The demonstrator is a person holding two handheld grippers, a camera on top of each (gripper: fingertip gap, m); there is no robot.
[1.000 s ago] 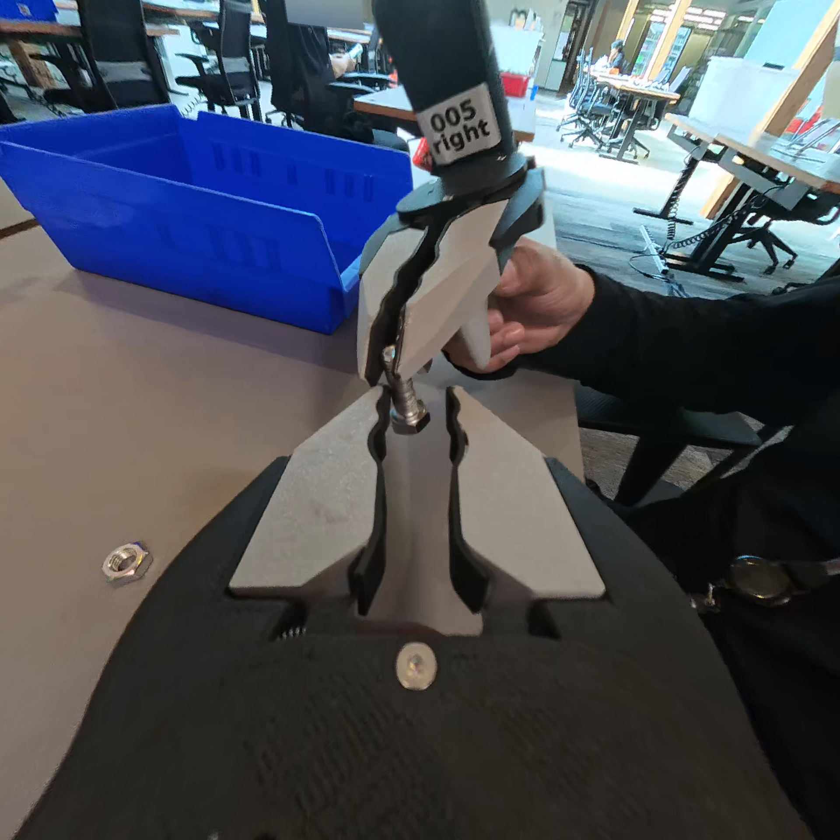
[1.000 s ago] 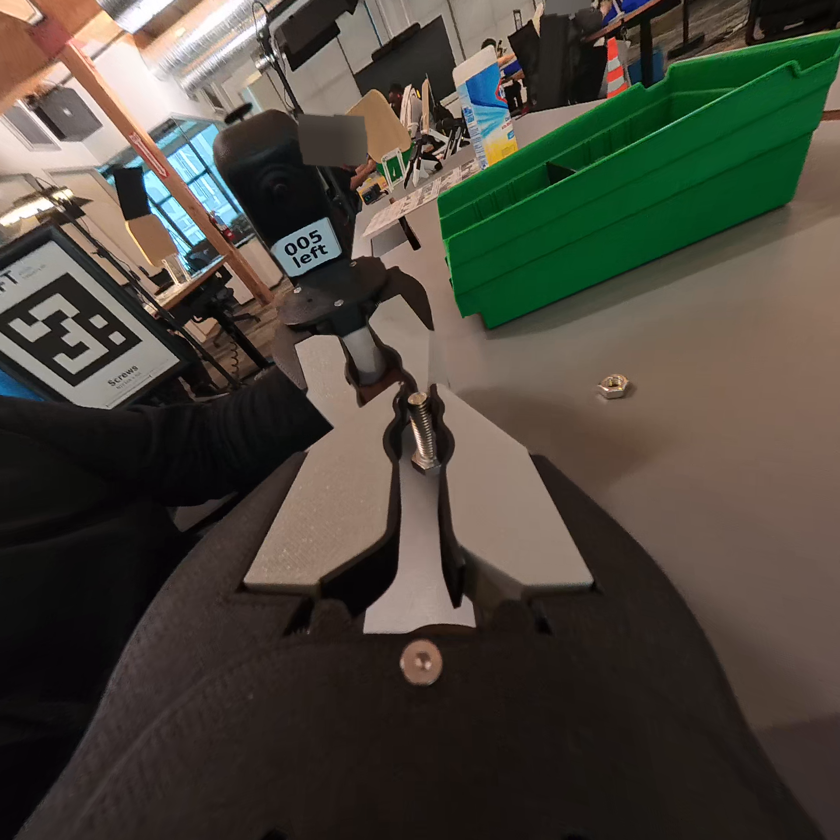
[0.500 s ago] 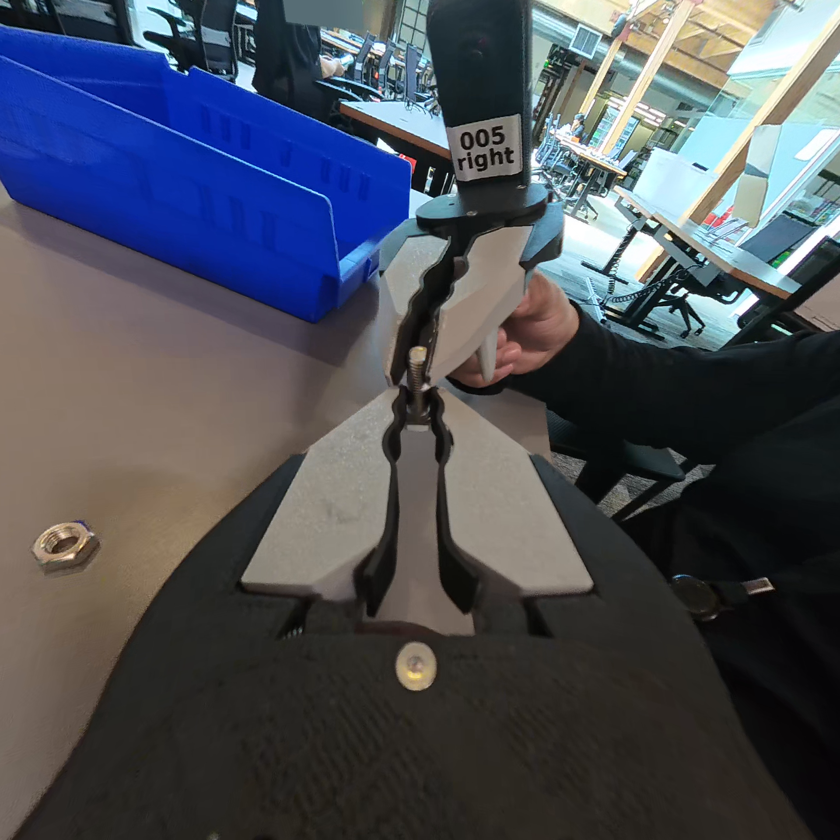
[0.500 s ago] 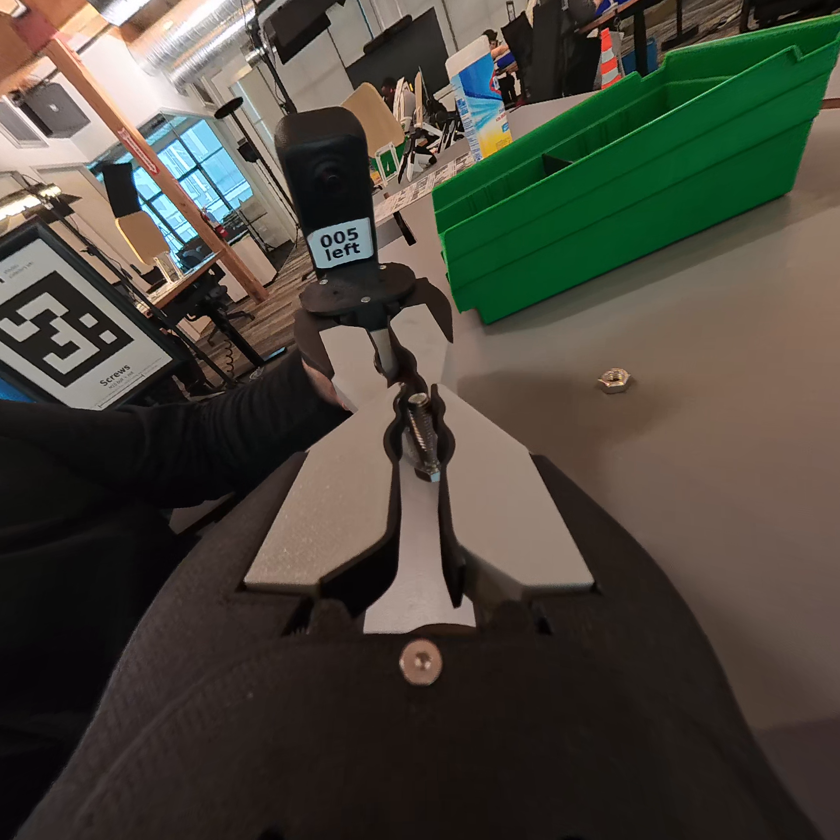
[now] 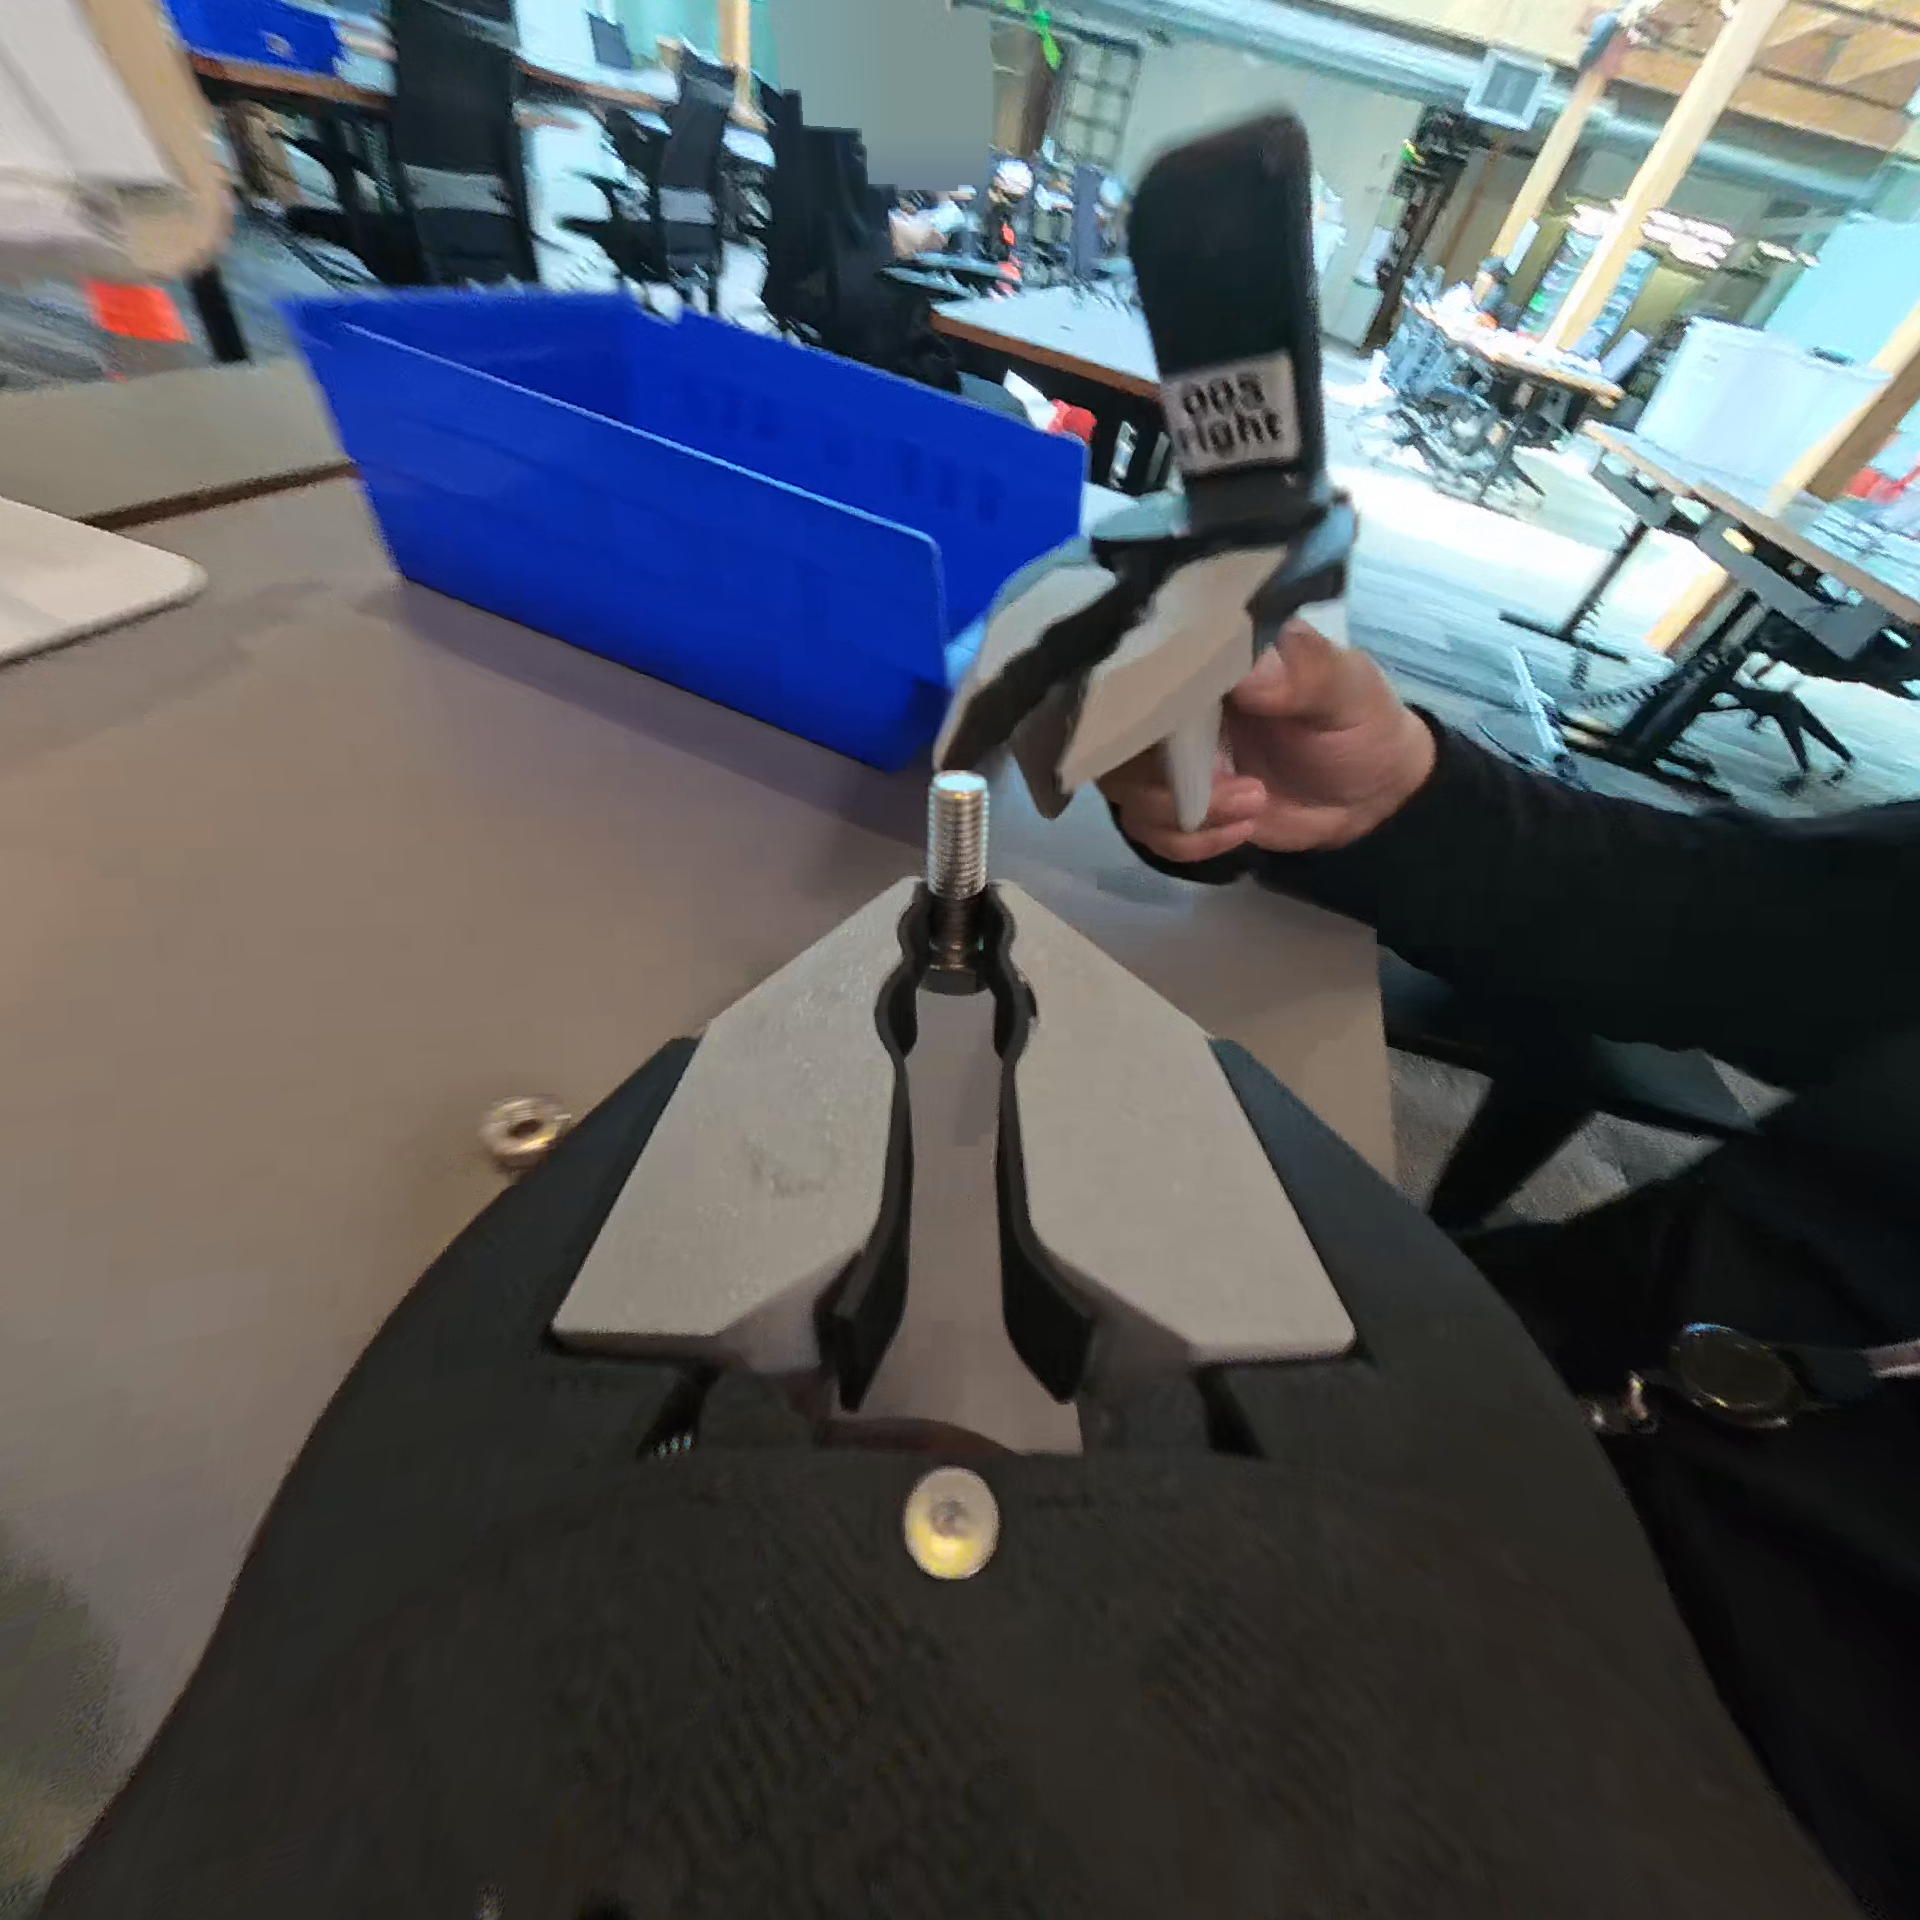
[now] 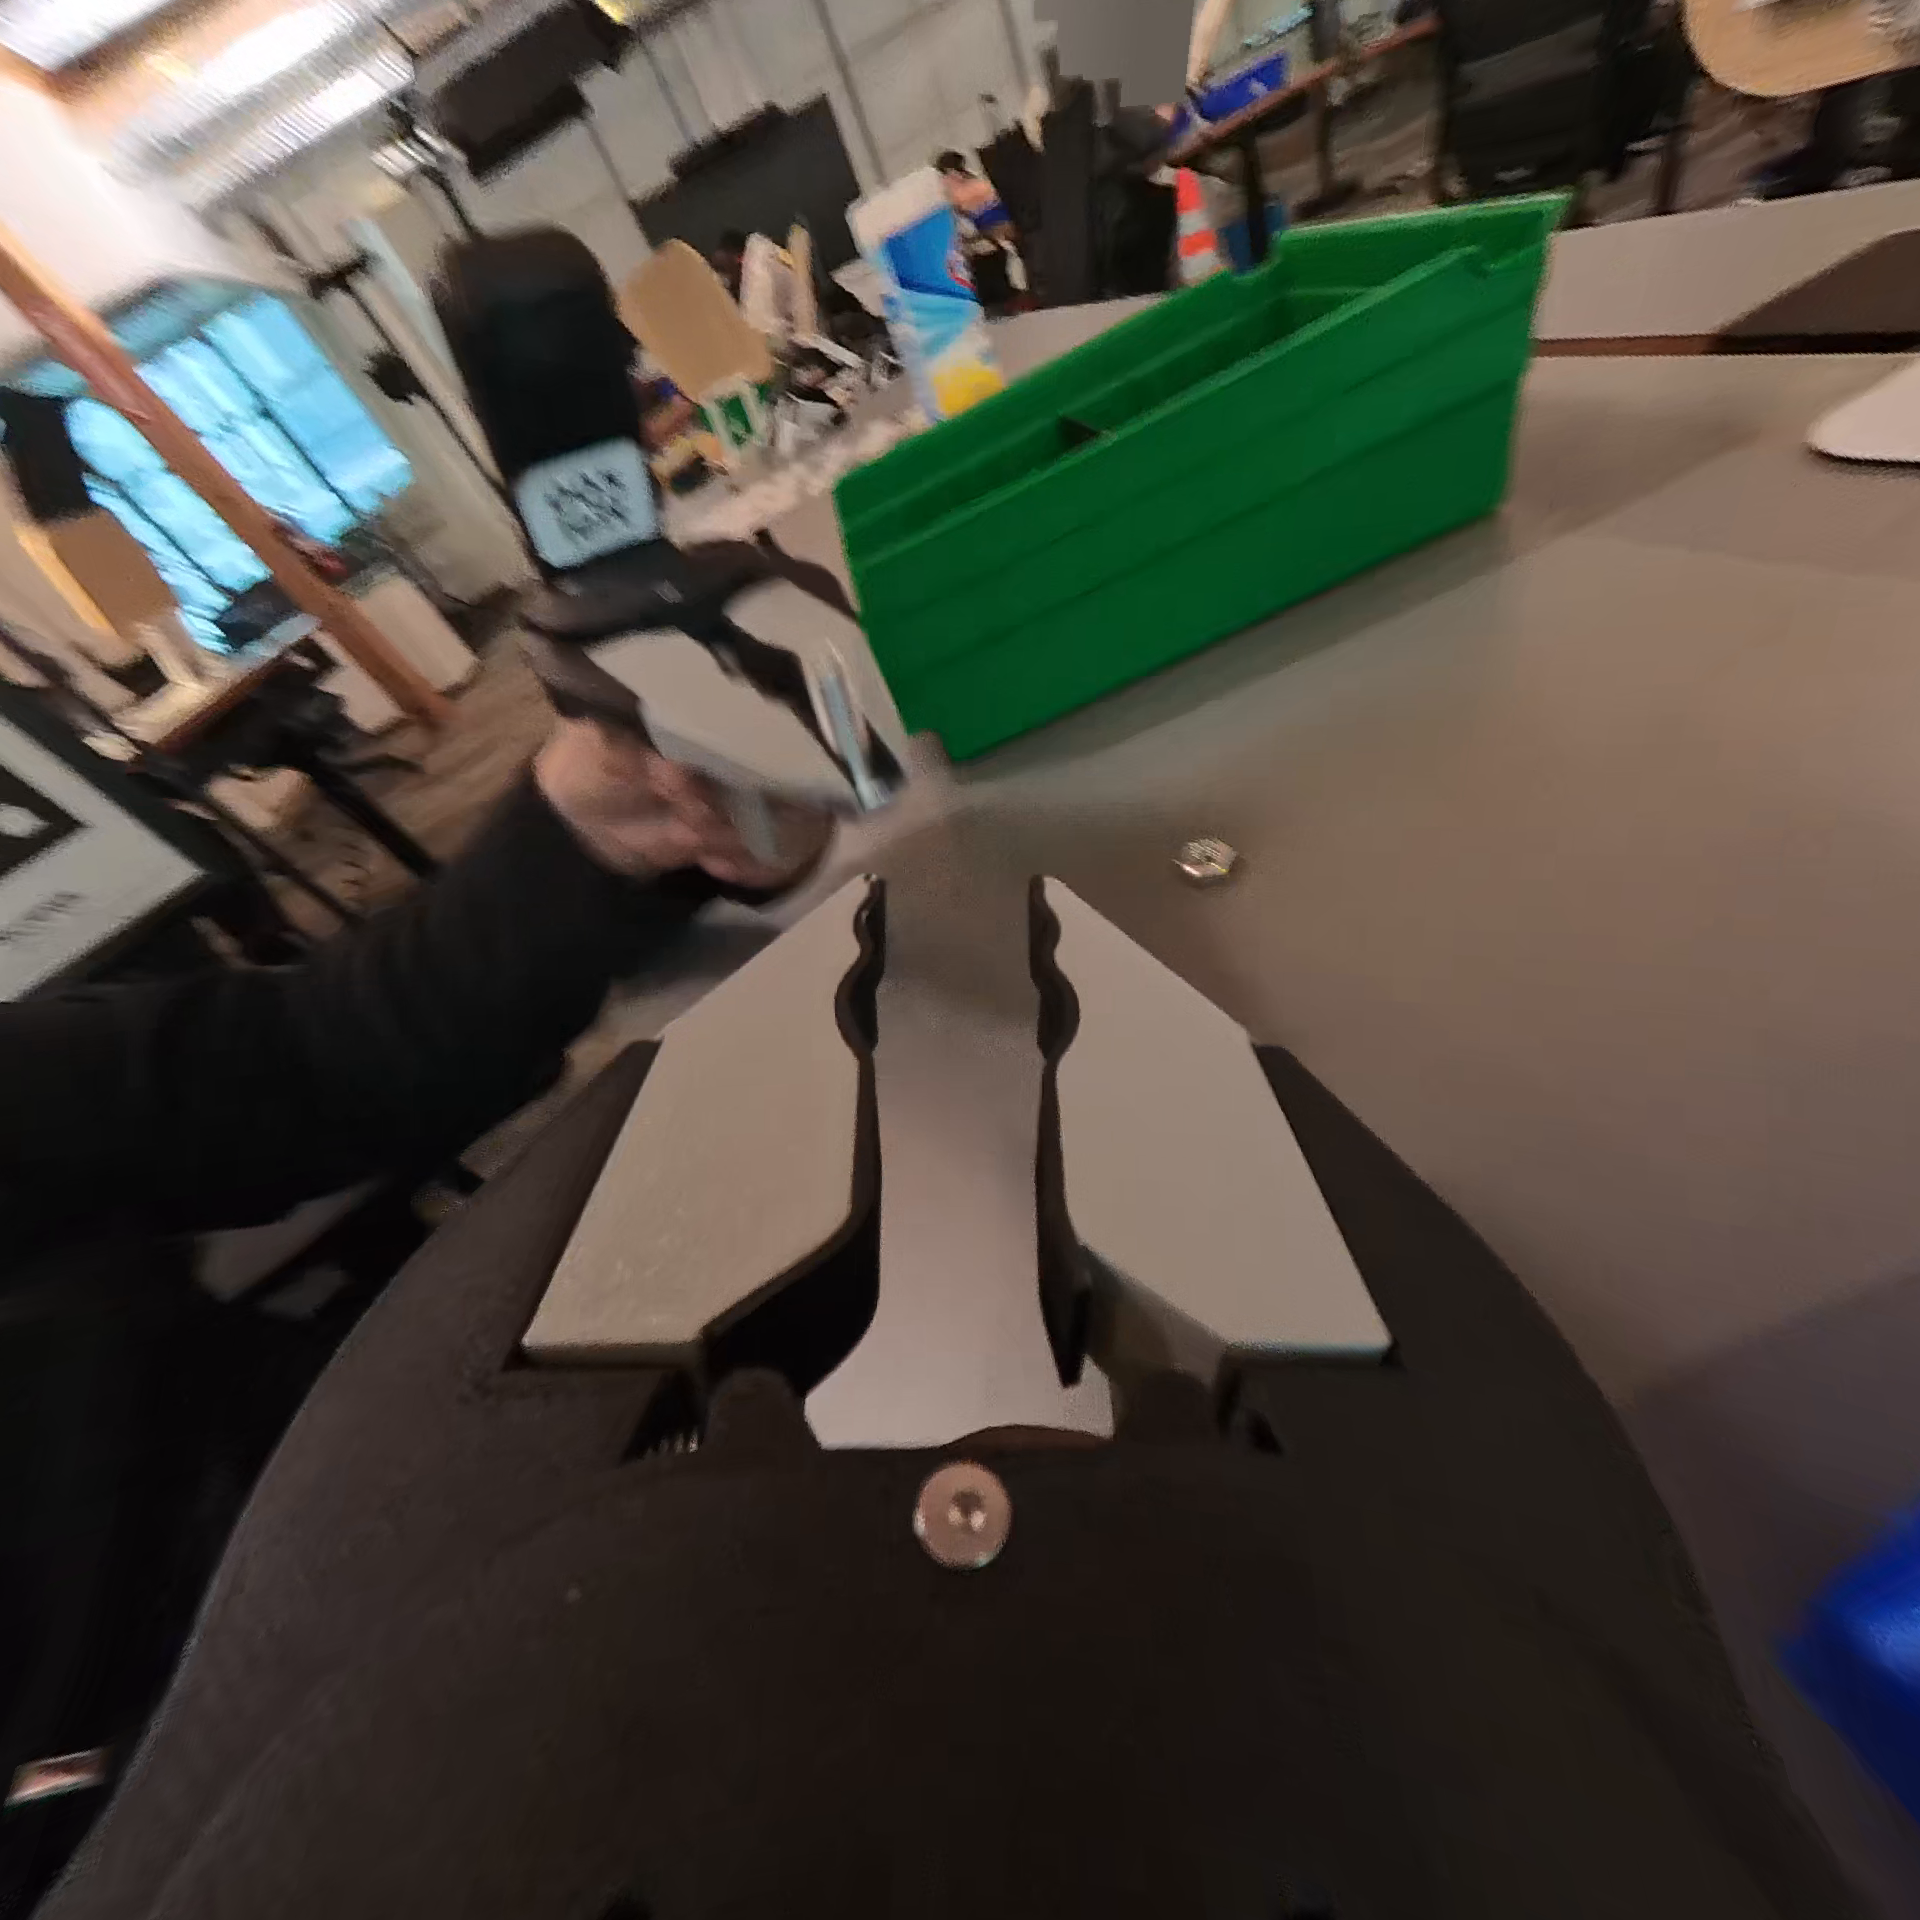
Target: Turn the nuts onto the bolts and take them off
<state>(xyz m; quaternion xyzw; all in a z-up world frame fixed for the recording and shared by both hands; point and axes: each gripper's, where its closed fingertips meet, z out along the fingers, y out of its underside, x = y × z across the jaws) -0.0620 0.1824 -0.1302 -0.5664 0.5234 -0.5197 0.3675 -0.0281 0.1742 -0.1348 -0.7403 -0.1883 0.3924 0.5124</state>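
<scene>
Right claw (image 6: 954, 902) has let go and drawn back, gaping; left claw (image 5: 958, 914) clamps the bolt (image 5: 954, 831) near table edge (image 5: 1377, 997)

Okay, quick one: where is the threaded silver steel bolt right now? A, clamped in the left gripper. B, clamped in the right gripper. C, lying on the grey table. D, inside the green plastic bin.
A: the threaded silver steel bolt stands clamped by its head end in the left gripper, while the right gripper is open and holds nothing.

Bins sitting on a grey desk (image 5: 312, 831)
A blue bin (image 5: 665, 520) and a green bin (image 6: 1174, 499) are resting there, office chairs (image 5: 457, 197) standing behind.
</scene>
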